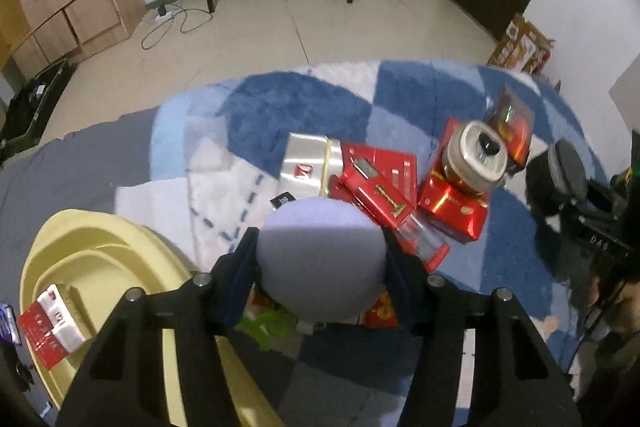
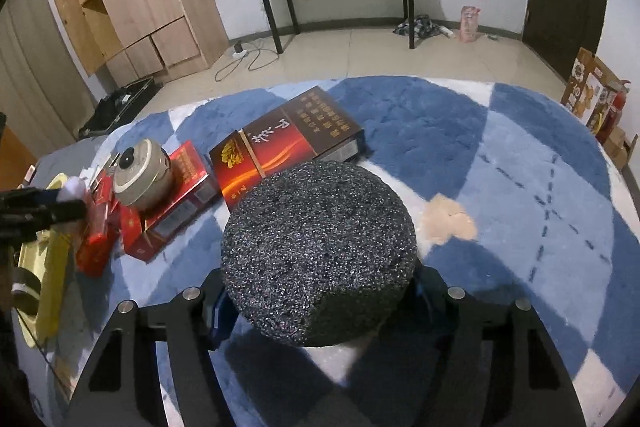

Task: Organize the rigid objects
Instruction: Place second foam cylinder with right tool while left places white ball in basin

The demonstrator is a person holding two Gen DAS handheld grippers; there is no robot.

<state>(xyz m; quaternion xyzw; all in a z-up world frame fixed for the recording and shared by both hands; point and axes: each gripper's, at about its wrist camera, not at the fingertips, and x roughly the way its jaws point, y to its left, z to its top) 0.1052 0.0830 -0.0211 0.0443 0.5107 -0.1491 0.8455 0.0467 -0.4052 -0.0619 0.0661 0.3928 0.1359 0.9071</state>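
left gripper [image 1: 320, 259], clamped on a pale disc [image 1: 320, 251], hangs just right of the basin [image 1: 100, 247]; right gripper [image 2: 318, 279], clamped on a black disc [image 2: 318, 247], sits farther right.

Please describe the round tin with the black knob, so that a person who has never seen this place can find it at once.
On the blue and white rug lies a pile of red boxes. The round tin sits on top of a flat red box, left of the big dark red carton. It alone is round and pale metal, with a black knob on its lid.
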